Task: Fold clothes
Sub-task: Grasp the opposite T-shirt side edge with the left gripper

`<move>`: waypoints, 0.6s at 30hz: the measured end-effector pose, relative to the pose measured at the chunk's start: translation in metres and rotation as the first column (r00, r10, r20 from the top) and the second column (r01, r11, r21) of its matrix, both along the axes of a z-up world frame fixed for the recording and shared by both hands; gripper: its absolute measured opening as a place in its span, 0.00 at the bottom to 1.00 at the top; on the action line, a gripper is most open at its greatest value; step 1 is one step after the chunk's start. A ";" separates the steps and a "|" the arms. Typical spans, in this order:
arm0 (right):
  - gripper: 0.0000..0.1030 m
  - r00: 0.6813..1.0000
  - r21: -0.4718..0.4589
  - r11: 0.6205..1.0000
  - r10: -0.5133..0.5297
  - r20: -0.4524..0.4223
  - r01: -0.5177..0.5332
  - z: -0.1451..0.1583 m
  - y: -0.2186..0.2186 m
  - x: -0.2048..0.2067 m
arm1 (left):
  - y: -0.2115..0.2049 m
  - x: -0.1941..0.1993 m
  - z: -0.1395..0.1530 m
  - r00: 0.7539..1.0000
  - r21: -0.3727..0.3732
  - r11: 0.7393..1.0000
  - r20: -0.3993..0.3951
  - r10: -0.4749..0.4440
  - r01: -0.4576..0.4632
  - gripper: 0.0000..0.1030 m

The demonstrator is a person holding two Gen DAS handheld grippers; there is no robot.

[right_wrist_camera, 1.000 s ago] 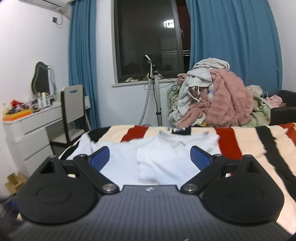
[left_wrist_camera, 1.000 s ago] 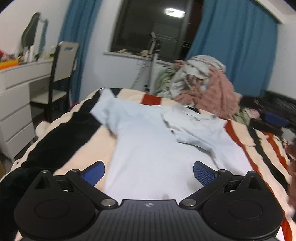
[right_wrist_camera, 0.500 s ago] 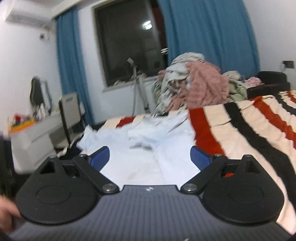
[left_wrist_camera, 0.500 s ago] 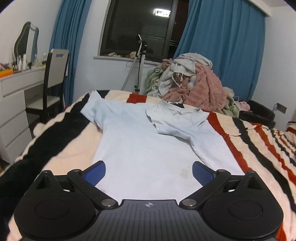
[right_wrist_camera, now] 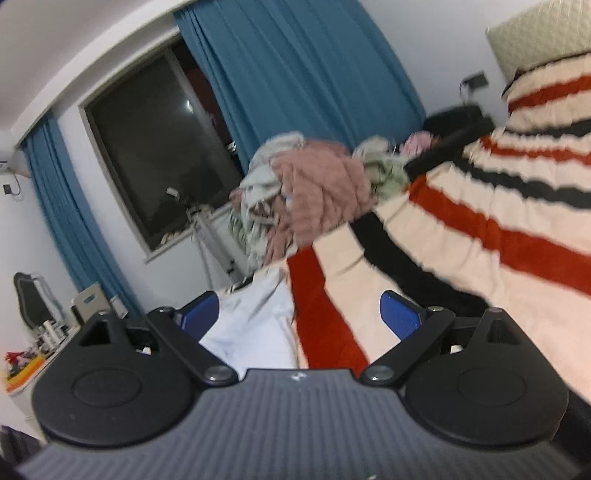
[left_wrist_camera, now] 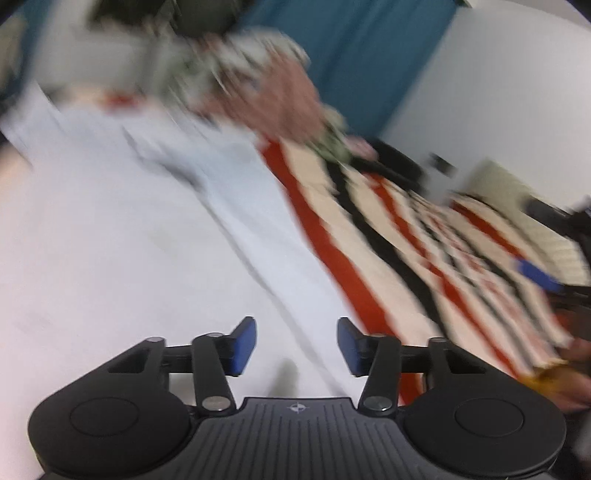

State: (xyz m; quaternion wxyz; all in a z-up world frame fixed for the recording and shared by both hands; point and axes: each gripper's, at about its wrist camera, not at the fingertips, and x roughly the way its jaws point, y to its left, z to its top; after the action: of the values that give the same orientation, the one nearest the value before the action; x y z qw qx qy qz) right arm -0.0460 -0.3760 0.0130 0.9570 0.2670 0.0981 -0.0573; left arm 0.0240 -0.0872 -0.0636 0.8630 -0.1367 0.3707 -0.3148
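Note:
A pale blue shirt [left_wrist_camera: 122, 229] lies spread flat on the striped blanket [left_wrist_camera: 406, 266], and its right edge runs down toward the camera. My left gripper [left_wrist_camera: 296, 345] hovers low over that edge. Its jaws are closing and stand about half apart, with the cloth below the gap and neither pad pressing on it. The view is badly blurred. My right gripper [right_wrist_camera: 301, 315] is wide open and rolled to one side, over the shirt's [right_wrist_camera: 255, 325] edge and the red stripe beside it, holding nothing. One of its blue fingers [left_wrist_camera: 537, 277] shows at the far right of the left wrist view.
A heap of loose clothes [right_wrist_camera: 317, 192] sits at the far end of the bed under blue curtains [right_wrist_camera: 303, 74] and a dark window. A white desk with a chair [right_wrist_camera: 88, 299] stands at the left. A pillow [right_wrist_camera: 535, 33] lies at the top right.
The left view has swung right and dipped toward the shirt's right edge, and its jaws have narrowed from wide to about half. The right view has rolled and shifted right over the striped blanket.

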 end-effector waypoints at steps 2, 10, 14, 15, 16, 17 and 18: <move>0.92 0.999 -0.010 0.999 0.034 -0.014 -0.034 -0.003 0.004 0.005 | -0.017 -0.001 -0.018 0.994 -0.041 0.997 -0.090 -0.068 0.065 0.37; 0.93 0.994 0.016 0.997 0.081 -0.079 -0.080 -0.014 0.010 0.018 | -0.046 -0.002 -0.073 0.942 -0.182 0.977 -0.295 -0.162 0.111 0.32; 0.93 0.991 -0.003 0.997 0.080 -0.108 -0.081 -0.016 0.013 0.022 | -0.031 0.004 -0.074 0.938 -0.236 0.970 -0.320 -0.132 0.056 0.05; 0.93 0.990 -0.008 0.997 0.080 -0.115 -0.081 -0.016 0.014 0.023 | -0.027 0.005 -0.073 0.939 -0.246 0.968 -0.320 -0.124 0.045 0.04; 0.93 0.990 -0.011 0.996 0.081 -0.119 -0.083 -0.016 0.015 0.023 | -0.022 0.004 -0.070 0.940 -0.263 0.964 -0.317 -0.123 0.038 0.04; 0.93 0.989 -0.016 0.996 0.081 -0.121 -0.084 -0.016 0.016 0.023 | -0.017 0.002 -0.066 0.942 -0.278 0.960 -0.313 -0.121 0.031 0.04; 0.93 0.989 -0.023 0.996 0.080 -0.126 -0.083 -0.016 0.017 0.023 | -0.010 0.000 -0.060 0.944 -0.288 0.957 -0.309 -0.114 0.022 0.03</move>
State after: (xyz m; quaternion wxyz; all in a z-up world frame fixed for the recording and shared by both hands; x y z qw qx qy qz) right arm -0.0231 -0.3592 -0.0030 0.9542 0.2451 0.1680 -0.0361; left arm 0.0241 -0.0975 -0.1235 0.7512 -0.2942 0.4627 -0.3675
